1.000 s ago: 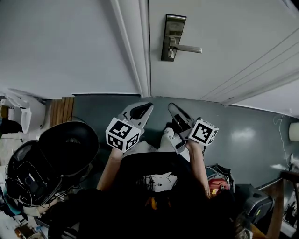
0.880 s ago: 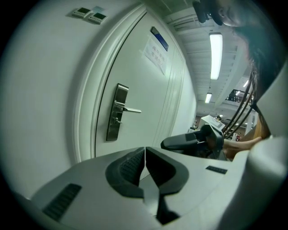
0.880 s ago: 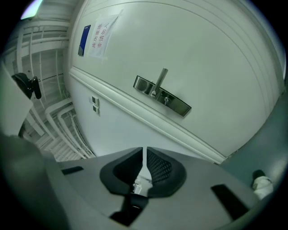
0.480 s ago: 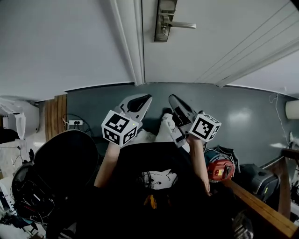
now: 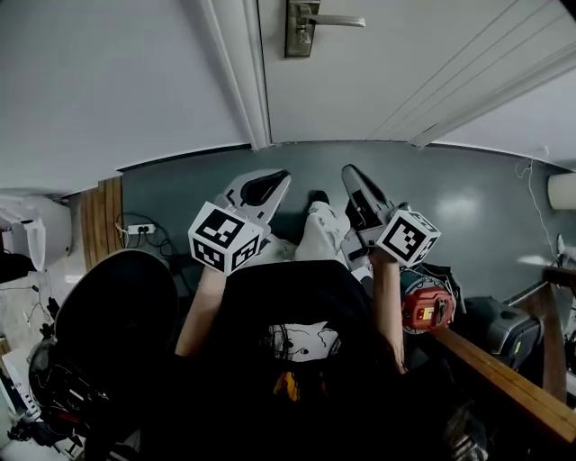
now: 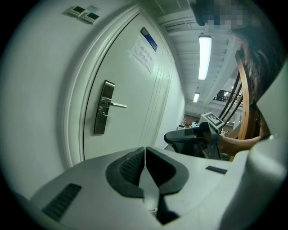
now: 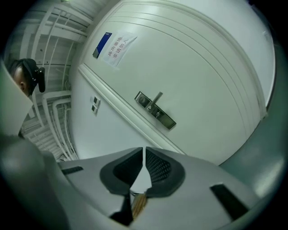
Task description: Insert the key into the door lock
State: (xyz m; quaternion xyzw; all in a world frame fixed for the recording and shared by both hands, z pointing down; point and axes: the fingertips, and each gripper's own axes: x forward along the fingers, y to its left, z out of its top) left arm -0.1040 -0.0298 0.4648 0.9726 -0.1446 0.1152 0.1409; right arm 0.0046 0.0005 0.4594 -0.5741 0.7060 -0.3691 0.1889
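One white door carries the door lock, well ahead of both grippers. The left gripper has its jaws closed on nothing. The right gripper has its jaws pressed together, with the key, a thin brass-coloured strip, pinched at their base and far short of the lock.

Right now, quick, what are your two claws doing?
Left claw: closed, nothing in it.
Right claw: closed, with a brassy thing, probably the key, pinched low between its jaws.
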